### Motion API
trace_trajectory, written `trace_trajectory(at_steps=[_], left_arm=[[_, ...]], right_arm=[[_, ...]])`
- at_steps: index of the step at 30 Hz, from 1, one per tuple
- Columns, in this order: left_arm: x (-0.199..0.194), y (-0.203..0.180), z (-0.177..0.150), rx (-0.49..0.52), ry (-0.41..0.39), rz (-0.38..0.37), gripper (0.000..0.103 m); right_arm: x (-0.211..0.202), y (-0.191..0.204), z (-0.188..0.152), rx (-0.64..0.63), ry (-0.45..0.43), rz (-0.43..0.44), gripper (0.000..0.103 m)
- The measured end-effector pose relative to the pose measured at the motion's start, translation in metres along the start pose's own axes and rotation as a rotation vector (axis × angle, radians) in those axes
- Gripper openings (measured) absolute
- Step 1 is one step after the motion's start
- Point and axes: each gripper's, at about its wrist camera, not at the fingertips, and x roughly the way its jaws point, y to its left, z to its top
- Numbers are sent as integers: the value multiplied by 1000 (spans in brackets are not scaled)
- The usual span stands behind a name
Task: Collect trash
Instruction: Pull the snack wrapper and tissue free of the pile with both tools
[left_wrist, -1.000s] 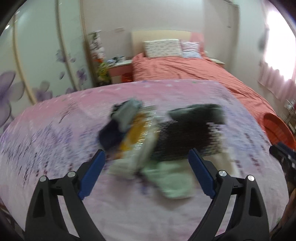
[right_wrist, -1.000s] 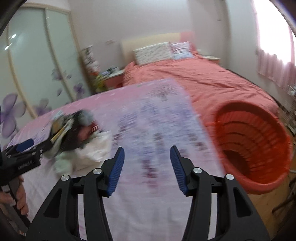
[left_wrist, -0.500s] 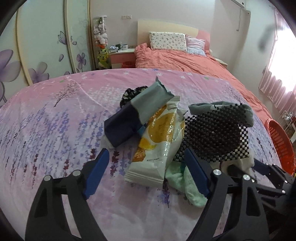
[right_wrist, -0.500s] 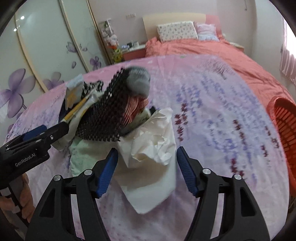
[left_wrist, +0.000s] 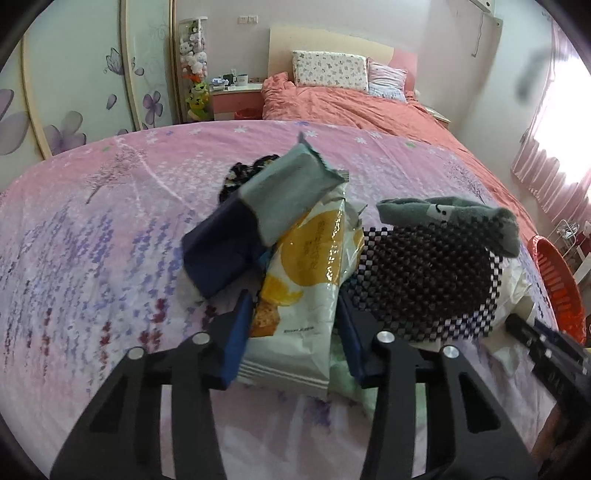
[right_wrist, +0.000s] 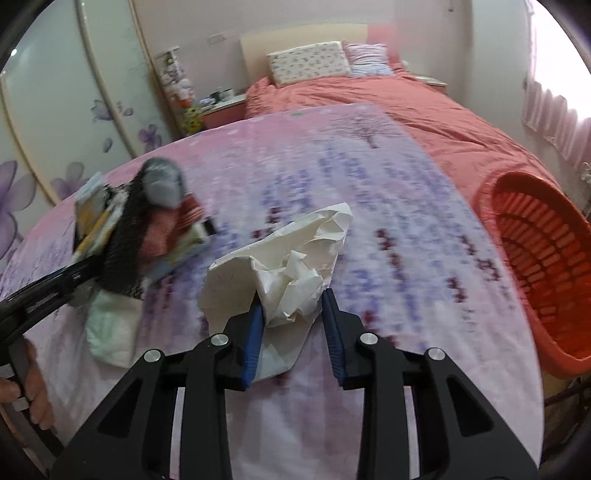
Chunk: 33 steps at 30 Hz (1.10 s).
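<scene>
Both grippers tilt steeply down over the pink floral bed (left_wrist: 92, 229). The left gripper (left_wrist: 293, 314) has just been closing, and its blue pads now press both sides of a snack bag (left_wrist: 306, 280), white with a yellow-orange print, glossy and puffed, which leans away from the gripper into the pile. A grey-and-navy wrapper (left_wrist: 258, 221) rests on the bag's far end, and a black checked cloth (left_wrist: 424, 280) under a grey sock (left_wrist: 447, 216) lies just right of it. The right gripper (right_wrist: 293, 317) has also just been closing; crumpled white paper (right_wrist: 291, 258) sits between its pads, the left pad touching, the right just beside it. A hand (right_wrist: 31, 384) grips the left tool at the near left. An orange basket (right_wrist: 539, 266) stands off the bed's right edge.
</scene>
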Motion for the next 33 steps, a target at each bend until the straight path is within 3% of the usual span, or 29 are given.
trace_trajectory(at_steps=[11,15,33], left_arm=[[-43,35,-36,-1,-39,58,41],[-35,49,-36,-21,-20,101,44],[-4,62,-23,-70,20,116,45]], right_arm=[[-2,-4,-4,-6,-5,-11,31],[0,4,-3,-38,0,-12,32],[5,9,-2,-59,27,-24,35]])
